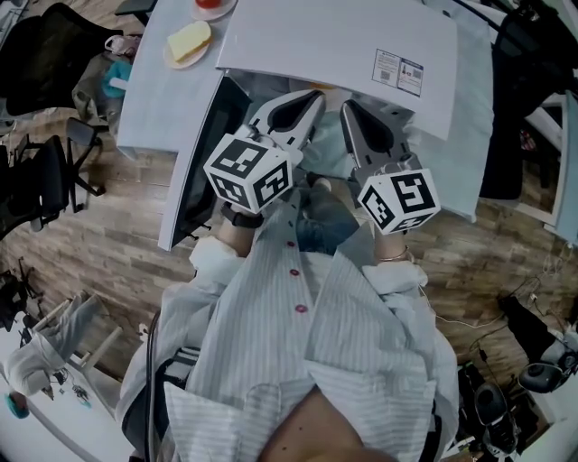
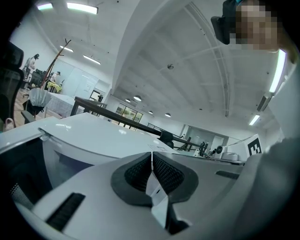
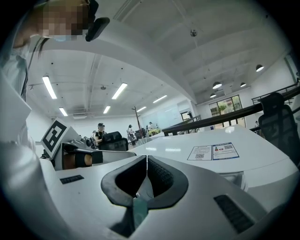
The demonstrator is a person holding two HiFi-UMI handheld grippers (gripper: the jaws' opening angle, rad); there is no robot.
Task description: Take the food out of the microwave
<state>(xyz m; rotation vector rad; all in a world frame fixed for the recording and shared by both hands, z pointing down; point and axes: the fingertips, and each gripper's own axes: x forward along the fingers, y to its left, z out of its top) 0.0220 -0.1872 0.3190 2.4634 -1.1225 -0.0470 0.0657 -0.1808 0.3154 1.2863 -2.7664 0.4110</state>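
In the head view a white microwave (image 1: pixel 343 45) stands on a pale table (image 1: pixel 149 99), its dark-glass door (image 1: pixel 194 171) swung open to the left. Its cavity is hidden under the top, so I cannot see any food inside. My left gripper (image 1: pixel 312 97) and right gripper (image 1: pixel 348 108) are side by side at the microwave's front opening, both shut and empty. The left gripper view has the closed jaws (image 2: pixel 151 154) level with the microwave's top (image 2: pixel 93 136). In the right gripper view the closed jaws (image 3: pixel 147 158) are below the labelled top (image 3: pixel 213 152).
A small plate with a yellow slab of food (image 1: pixel 188 42) lies on the table left of the microwave, and a red-topped dish (image 1: pixel 213 5) sits behind it. Office chairs (image 1: pixel 41 176) and cables stand on the wooden floor. People stand far off in the room (image 3: pixel 99 132).
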